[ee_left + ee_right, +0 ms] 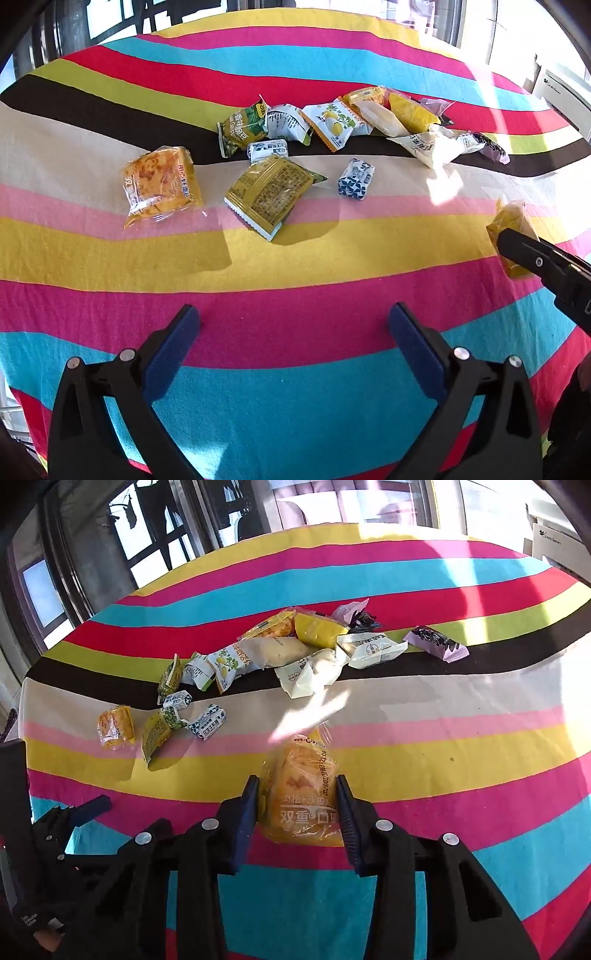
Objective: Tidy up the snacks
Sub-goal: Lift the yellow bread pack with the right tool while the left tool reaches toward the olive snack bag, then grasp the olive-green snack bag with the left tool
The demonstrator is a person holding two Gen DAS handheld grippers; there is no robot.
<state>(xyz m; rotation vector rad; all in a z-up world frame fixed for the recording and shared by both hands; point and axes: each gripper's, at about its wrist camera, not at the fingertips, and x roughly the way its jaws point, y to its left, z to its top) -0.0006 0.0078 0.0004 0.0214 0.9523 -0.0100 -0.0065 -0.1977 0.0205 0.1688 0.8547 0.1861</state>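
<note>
My right gripper (296,794) is shut on an orange bread packet (303,760), its blue pads pressing on both sides of it over the pink and yellow stripes. The left wrist view shows the same packet (511,221) and right gripper (517,251) at the far right edge. My left gripper (293,317) stands wide open with nothing between its fingers, over the pink stripe near the front. A second orange bread packet (160,182) lies at the left. Near it lie an olive-yellow packet (267,192) and a small blue-white packet (356,179).
A heap of several snack packets (332,118) lies along the black stripe of the striped tablecloth (295,266). A purple packet (436,642) is at its right end. Windows and dark frames stand behind the table. A white box (557,542) sits at the far right.
</note>
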